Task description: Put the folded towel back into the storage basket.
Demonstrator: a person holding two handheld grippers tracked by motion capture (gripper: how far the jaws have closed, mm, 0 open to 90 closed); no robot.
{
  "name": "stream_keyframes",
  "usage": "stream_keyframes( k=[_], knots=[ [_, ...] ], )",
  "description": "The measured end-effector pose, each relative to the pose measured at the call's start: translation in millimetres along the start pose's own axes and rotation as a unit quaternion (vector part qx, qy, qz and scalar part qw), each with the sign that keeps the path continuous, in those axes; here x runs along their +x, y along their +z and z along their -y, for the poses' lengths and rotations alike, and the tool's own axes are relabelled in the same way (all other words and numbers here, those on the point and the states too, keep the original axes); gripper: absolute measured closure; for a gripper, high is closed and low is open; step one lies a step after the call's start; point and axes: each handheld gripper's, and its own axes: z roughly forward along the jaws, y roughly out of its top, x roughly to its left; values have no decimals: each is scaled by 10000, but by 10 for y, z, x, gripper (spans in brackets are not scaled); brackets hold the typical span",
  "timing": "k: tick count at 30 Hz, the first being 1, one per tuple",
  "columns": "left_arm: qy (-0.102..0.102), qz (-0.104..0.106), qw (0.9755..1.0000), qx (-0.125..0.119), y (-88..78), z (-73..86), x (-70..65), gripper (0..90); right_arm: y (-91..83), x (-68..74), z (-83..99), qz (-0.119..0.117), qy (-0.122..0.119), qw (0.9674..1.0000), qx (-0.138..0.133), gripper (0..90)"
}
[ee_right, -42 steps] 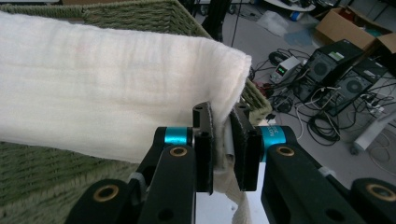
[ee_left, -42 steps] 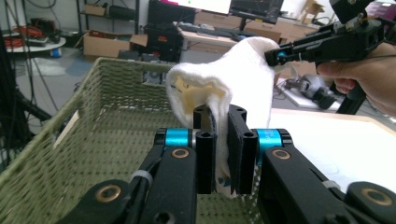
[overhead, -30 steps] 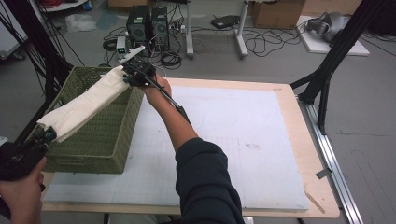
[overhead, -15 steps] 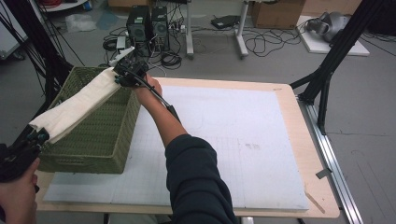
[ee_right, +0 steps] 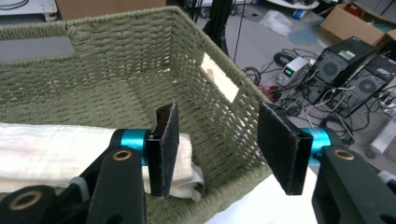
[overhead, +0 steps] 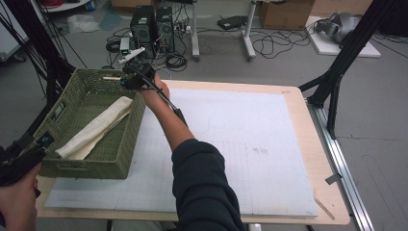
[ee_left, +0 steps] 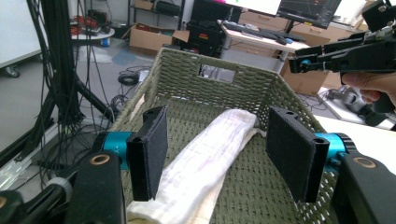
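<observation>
A long folded white cloth (overhead: 96, 130) lies loose inside the green woven basket (overhead: 91, 166) at the table's left. My left gripper (overhead: 41, 144) hovers at the basket's near end. Its jaws have just been opening and stand open above the cloth (ee_left: 205, 154) without touching it. My right gripper (overhead: 126, 81) is over the basket's far right corner. Its jaws have just been opening too and stand apart, with the cloth's end (ee_right: 56, 144) lying free below its left pad (ee_right: 163, 149). In the left gripper view, the right gripper (ee_left: 345, 51) hangs beyond the basket wall (ee_left: 219, 98).
The basket sits on a white mat (overhead: 240, 144) covering a wooden table (overhead: 308, 125). Computer towers (overhead: 151, 24) and cables lie on the floor behind. Black stand legs rise at the left (overhead: 38, 53) and right (overhead: 346, 62).
The cloth was stretched above the basket between both shut grippers. Now it lies inside the basket, and both grippers have opened and let it go.
</observation>
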Motion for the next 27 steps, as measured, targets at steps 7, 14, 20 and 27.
stream_keyframes(
  k=[7, 14, 20, 27],
  knots=[
    [59, 267, 9996, -24, 39, -7, -108, 388, -260, -77, 79, 81, 136, 9997, -179, 441],
    [150, 704, 9974, -59, 115, -34, -296, 343, -636, -186, 294, 220, 260, 9992, -200, 379],
    [225, 1256, 9918, -13, 247, -30, -544, 299, -1032, -275, 594, 421, 332, 9982, -259, 329],
    [292, 1790, 9833, 151, 422, 3, -813, 261, -1458, -419, 1043, 607, 678, 9956, -211, 290]
  ],
)
